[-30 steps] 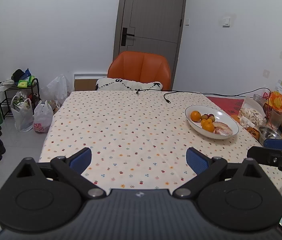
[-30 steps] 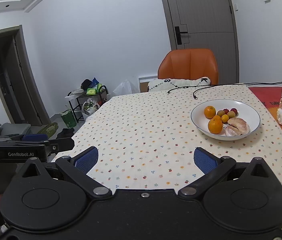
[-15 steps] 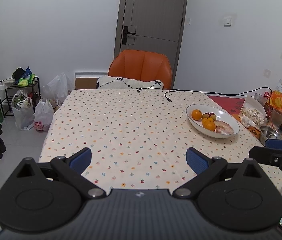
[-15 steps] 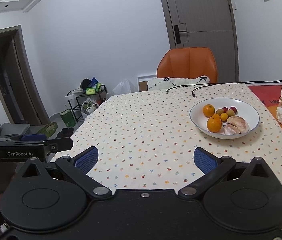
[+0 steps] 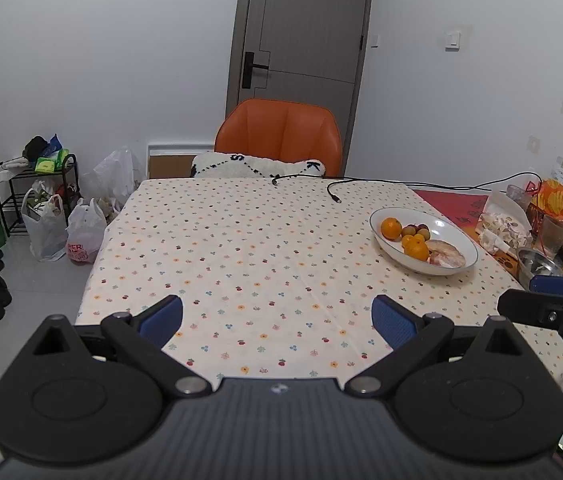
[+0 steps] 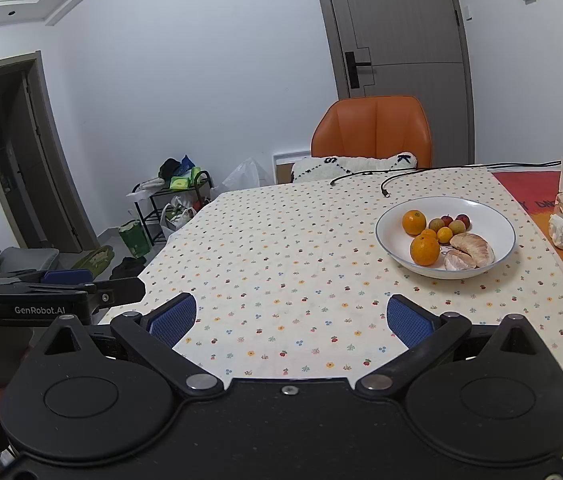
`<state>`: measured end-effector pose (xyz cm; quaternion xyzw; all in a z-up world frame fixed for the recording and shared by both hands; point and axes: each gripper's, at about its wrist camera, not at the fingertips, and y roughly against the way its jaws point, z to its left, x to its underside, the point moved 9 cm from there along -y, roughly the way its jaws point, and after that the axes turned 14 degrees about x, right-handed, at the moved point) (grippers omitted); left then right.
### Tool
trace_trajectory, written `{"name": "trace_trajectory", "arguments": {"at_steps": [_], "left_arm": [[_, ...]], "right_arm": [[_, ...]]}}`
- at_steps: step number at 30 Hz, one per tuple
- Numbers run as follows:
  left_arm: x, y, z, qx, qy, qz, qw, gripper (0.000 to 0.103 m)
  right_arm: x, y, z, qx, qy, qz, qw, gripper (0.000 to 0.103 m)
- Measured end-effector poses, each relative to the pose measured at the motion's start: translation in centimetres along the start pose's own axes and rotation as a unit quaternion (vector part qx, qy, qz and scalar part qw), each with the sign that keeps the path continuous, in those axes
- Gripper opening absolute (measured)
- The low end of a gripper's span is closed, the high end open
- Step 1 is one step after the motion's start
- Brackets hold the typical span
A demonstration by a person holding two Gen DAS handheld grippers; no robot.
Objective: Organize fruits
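Note:
A white bowl sits on the right side of the flower-print table. It holds two oranges, several small yellow, green and red fruits and peeled pomelo pieces. My left gripper hovers open over the table's near edge, well short of the bowl, nothing between its blue pads. My right gripper is also open and empty, near the front edge, with the bowl ahead to its right. Each gripper shows at the edge of the other's view.
An orange chair with a white cushion stands at the far end, before a grey door. Black cables lie on the far table edge. Snack bags, a metal bowl and cans crowd the right side. Bags, a rack and shoes sit on the floor left.
Both grippers have pulled back and lifted slightly, so the bowl appears a little farther off. Both stay open and empty.

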<state>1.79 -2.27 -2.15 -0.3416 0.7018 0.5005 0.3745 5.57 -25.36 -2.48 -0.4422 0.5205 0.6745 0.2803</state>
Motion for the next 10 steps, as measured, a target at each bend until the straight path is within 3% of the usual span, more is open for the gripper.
{"name": "trace_trajectory", "arguments": {"at_steps": [10], "left_arm": [[0.33,-0.34,-0.33,0.005,-0.005,0.006,1.0,0.1]], "right_arm": [[0.05,-0.14,-0.13,0.003,-0.001,0.003,1.0,0.103]]}}
